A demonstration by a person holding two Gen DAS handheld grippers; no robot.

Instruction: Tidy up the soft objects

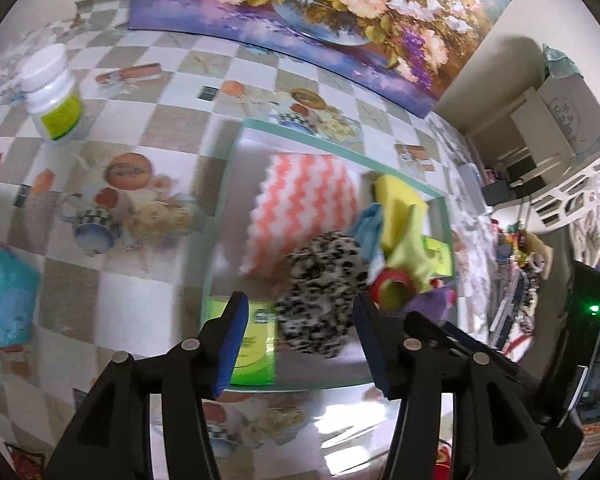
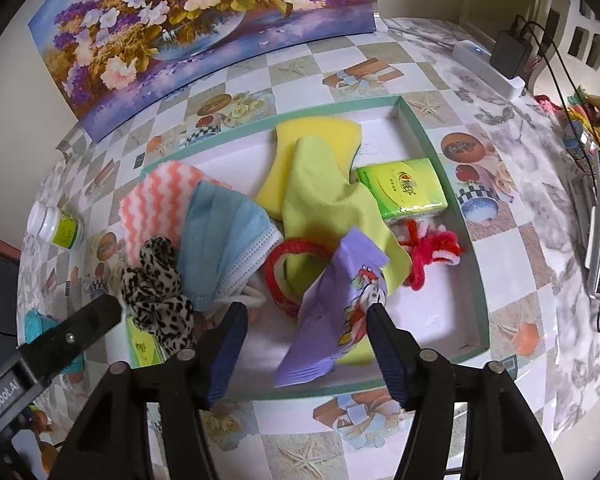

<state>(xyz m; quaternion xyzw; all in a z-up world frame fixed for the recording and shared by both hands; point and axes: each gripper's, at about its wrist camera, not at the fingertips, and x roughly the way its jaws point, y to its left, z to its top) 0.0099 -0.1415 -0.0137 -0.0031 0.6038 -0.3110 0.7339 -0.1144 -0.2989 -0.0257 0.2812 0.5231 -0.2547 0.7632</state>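
In the left wrist view, the left gripper point(image 1: 300, 320) fills the lower centre of the frame with its jaws apart; the black-and-white spotted scrunchie point(image 1: 320, 292) sits between the blue pads point(image 1: 230, 344), and neither pad presses on it. In the right wrist view, the right gripper point(image 2: 306, 340) occupies the lower centre, jaws spread wide; the purple printed cloth point(image 2: 340, 312) lies between the fingers, its right edge just beside the right pad, and whether they touch cannot be told. Both grippers point down into a shallow green-rimmed tray point(image 2: 428, 136) with a white floor. In the tray, moving toward the upper frame: a red ring point(image 2: 284, 264), a blue face mask point(image 2: 228, 240), a lime cloth point(image 2: 324, 200), a red-and-white fuzzy item point(image 2: 432, 248), a green tissue pack point(image 2: 400, 188), a pink-and-white zigzag cloth point(image 2: 156, 200) and a yellow sponge point(image 2: 316, 140). A second green pack point(image 1: 256, 340) lies at the near left corner. Outside the tray, a white bottle point(image 2: 56, 224) lies at mid-left on the checked tablecloth point(image 2: 500, 312). A floral painting point(image 2: 180, 20) stands along the top edge.
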